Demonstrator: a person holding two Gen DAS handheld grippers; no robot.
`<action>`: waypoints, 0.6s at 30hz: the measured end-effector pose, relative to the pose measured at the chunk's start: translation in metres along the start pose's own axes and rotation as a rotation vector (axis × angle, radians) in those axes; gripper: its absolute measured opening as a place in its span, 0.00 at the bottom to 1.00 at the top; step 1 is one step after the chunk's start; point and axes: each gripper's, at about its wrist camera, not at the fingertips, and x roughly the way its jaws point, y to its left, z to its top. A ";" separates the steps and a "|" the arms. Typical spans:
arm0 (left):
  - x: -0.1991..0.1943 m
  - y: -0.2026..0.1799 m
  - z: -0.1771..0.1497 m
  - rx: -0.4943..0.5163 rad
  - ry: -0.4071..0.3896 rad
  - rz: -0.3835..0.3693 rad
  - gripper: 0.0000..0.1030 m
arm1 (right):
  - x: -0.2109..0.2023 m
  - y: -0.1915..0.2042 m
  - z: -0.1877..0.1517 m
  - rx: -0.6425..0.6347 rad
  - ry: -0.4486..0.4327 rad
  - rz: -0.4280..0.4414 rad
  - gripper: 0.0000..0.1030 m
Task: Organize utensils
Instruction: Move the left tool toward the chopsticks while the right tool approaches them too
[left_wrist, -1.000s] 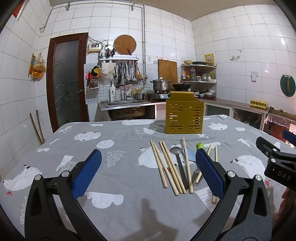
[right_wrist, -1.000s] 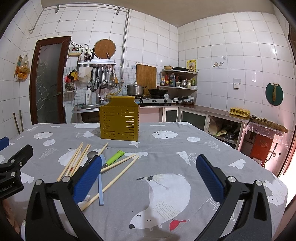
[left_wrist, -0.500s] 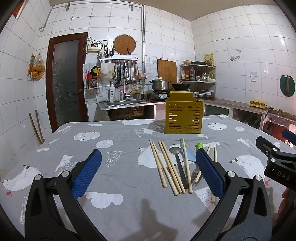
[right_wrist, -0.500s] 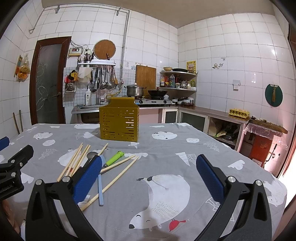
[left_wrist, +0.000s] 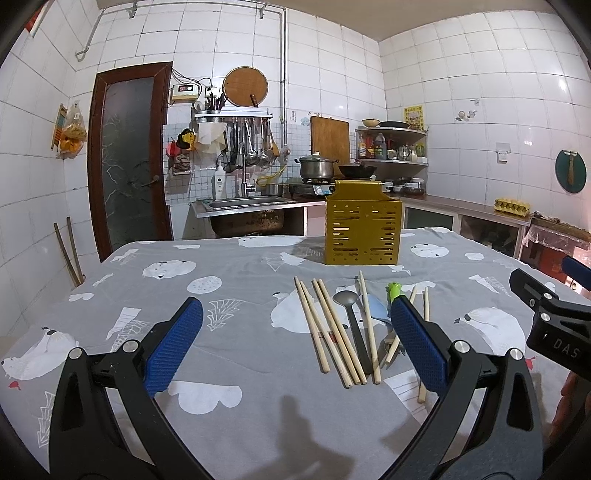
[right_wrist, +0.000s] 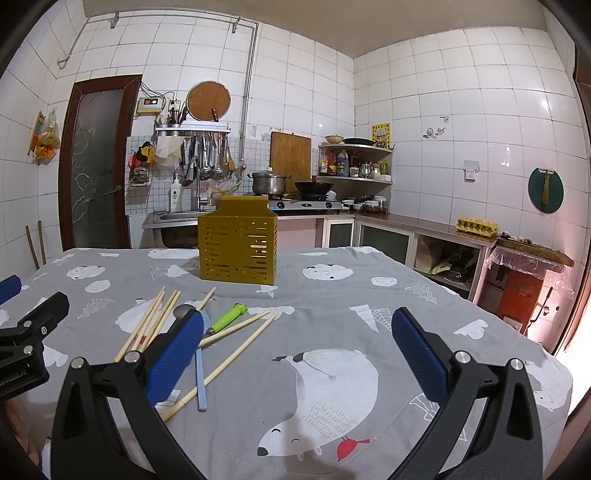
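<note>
A yellow slotted utensil holder (left_wrist: 362, 233) stands upright at the far middle of the table; it also shows in the right wrist view (right_wrist: 237, 243). In front of it lie several wooden chopsticks (left_wrist: 328, 328), a grey spoon (left_wrist: 351, 317), a pale blue spoon (left_wrist: 377, 308) and a green-handled tool (left_wrist: 393, 291). In the right wrist view the chopsticks (right_wrist: 225, 360), the green-handled tool (right_wrist: 229, 317) and a blue handle (right_wrist: 200, 384) lie left of centre. My left gripper (left_wrist: 295, 347) is open and empty above the cloth. My right gripper (right_wrist: 297, 354) is open and empty.
The table wears a grey cloth with polar bear prints (right_wrist: 321, 391). The right gripper's body (left_wrist: 550, 325) shows at the right edge of the left wrist view. A sink (left_wrist: 243, 203), stove and counter stand behind the table. A dark door (left_wrist: 125, 158) is at the back left.
</note>
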 end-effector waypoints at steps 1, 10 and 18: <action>0.000 0.001 0.000 -0.001 0.001 -0.002 0.95 | 0.000 0.001 0.000 0.000 0.002 0.001 0.97; 0.018 0.009 0.027 -0.036 0.076 -0.028 0.95 | 0.022 -0.001 0.027 0.044 0.067 0.059 0.97; 0.055 0.016 0.074 -0.033 0.119 -0.031 0.95 | 0.065 0.010 0.056 0.039 0.128 0.084 0.97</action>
